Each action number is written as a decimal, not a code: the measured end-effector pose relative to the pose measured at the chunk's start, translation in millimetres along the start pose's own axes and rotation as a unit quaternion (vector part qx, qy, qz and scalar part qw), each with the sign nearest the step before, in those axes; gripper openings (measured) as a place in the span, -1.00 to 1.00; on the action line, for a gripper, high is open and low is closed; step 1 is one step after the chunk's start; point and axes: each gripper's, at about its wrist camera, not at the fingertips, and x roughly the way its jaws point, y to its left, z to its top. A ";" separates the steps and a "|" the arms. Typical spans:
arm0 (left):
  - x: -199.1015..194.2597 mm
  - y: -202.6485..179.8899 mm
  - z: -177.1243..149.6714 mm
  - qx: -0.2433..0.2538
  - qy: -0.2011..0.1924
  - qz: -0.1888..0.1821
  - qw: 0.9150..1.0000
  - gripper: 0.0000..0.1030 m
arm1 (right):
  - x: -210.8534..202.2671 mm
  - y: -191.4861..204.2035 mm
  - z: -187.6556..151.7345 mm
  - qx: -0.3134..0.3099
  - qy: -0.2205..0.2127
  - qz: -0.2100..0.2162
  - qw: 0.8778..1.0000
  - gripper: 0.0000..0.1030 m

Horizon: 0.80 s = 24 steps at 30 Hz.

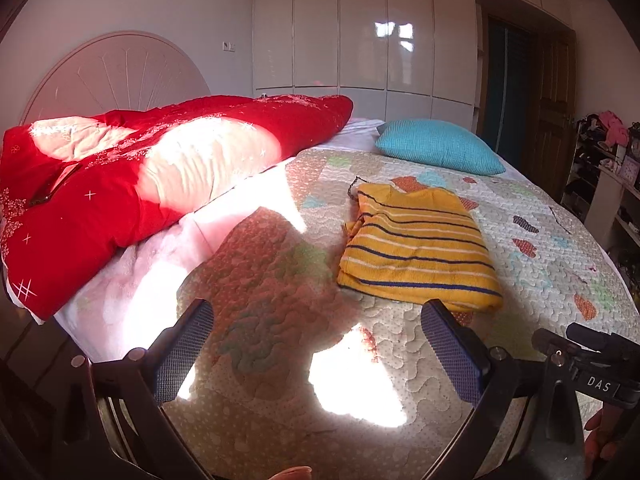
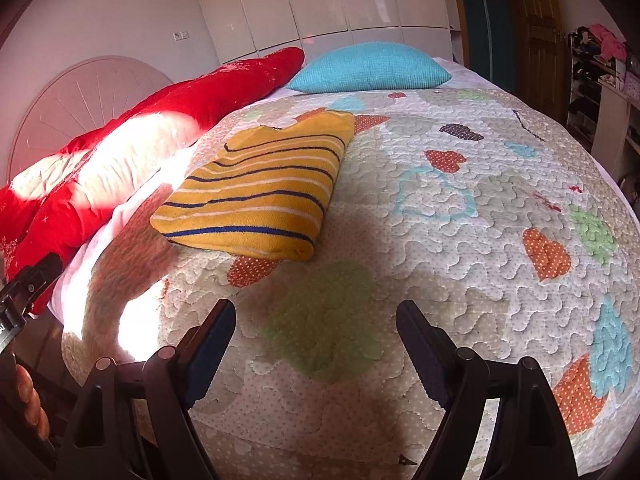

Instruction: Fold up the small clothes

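A yellow garment with dark blue and white stripes (image 1: 416, 248) lies folded into a rectangle on the quilted bedspread (image 1: 280, 280). It also shows in the right wrist view (image 2: 256, 196), ahead and to the left. My left gripper (image 1: 316, 320) is open and empty, held above the bedspread just short of the garment's near edge. My right gripper (image 2: 316, 320) is open and empty, over bare quilt (image 2: 460, 208) to the right of the garment. Part of the right gripper's body (image 1: 592, 364) shows at the right edge of the left wrist view.
A red and white duvet (image 1: 132, 176) is piled along the left of the bed by the headboard (image 1: 116, 68). A turquoise pillow (image 1: 436, 146) lies behind the garment. White wardrobes (image 1: 360, 28) stand beyond, and cluttered shelves (image 1: 604, 168) at the right. Bright sun patches fall on the quilt.
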 end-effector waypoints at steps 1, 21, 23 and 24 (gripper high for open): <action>4.0 -1.1 -2.8 0.002 0.009 0.001 1.000 1.00 | 2.2 0.6 -1.1 0.000 0.004 0.001 1.000 0.67; 27.2 -30.3 -27.3 0.053 0.079 -0.006 0.995 1.00 | 10.2 10.0 -12.1 -0.034 0.011 -0.022 0.999 0.67; 29.4 -31.8 -29.3 0.058 0.085 -0.001 0.995 1.00 | 11.4 9.7 -12.9 -0.035 0.013 -0.024 0.999 0.67; 30.3 -32.5 -30.2 0.060 0.087 -0.001 0.994 1.00 | 11.9 9.3 -13.0 -0.035 0.014 -0.024 0.999 0.67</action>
